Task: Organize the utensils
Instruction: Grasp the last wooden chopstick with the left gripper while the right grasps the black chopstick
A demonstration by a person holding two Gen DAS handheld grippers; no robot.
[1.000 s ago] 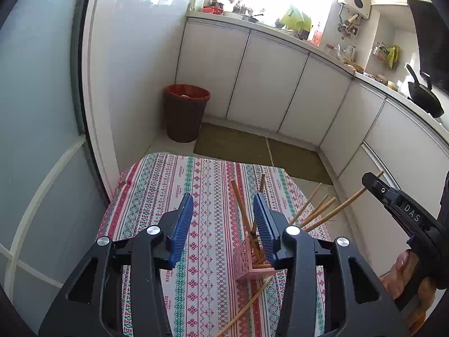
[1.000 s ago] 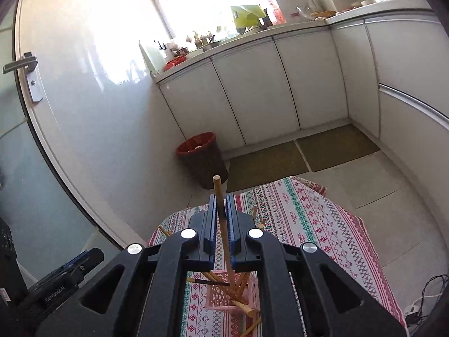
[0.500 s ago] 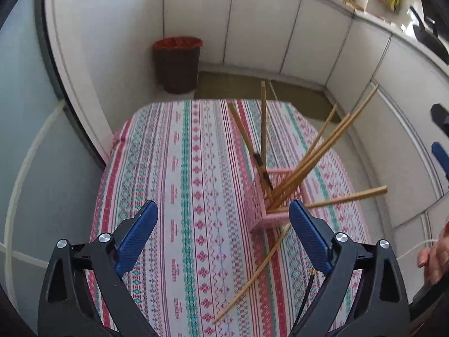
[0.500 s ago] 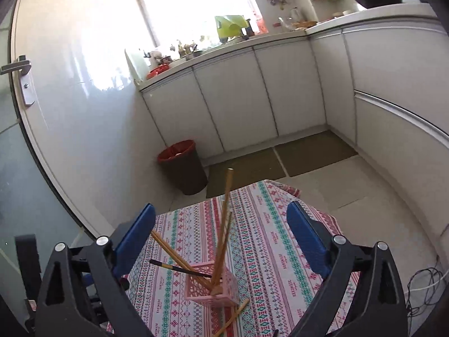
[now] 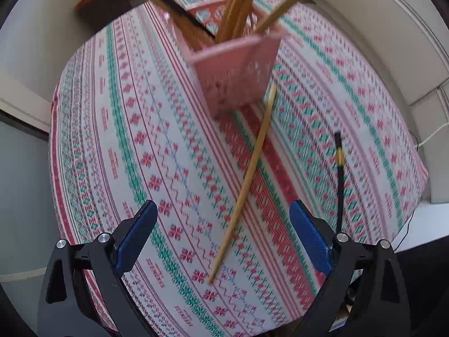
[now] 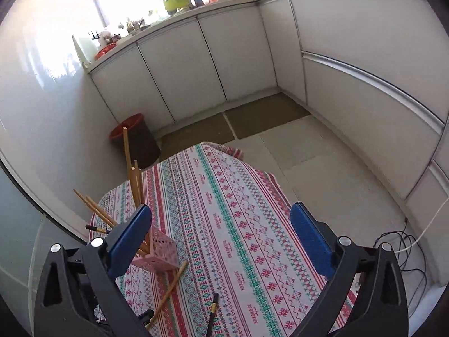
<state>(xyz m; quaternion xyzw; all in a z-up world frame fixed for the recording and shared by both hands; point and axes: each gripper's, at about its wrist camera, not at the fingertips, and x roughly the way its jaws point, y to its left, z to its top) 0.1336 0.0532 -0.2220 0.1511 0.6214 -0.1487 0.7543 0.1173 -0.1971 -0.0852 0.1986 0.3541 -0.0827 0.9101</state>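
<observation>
Chopsticks mostly stand in the pink holder [image 5: 238, 75], while a wooden chopstick [image 5: 244, 179] and a black one [image 5: 339, 174] remain on the tablecloth [image 5: 140, 140], both grippers, left [image 5: 221, 238] and right [image 6: 221, 238], gaping empty.

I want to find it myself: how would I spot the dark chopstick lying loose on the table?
Start at the patterned tablecloth, then find the pink holder full of chopsticks. Two sticks lie loose on the cloth beside it: a wooden chopstick and the black chopstick. Only the black one bears a yellow band.
</observation>
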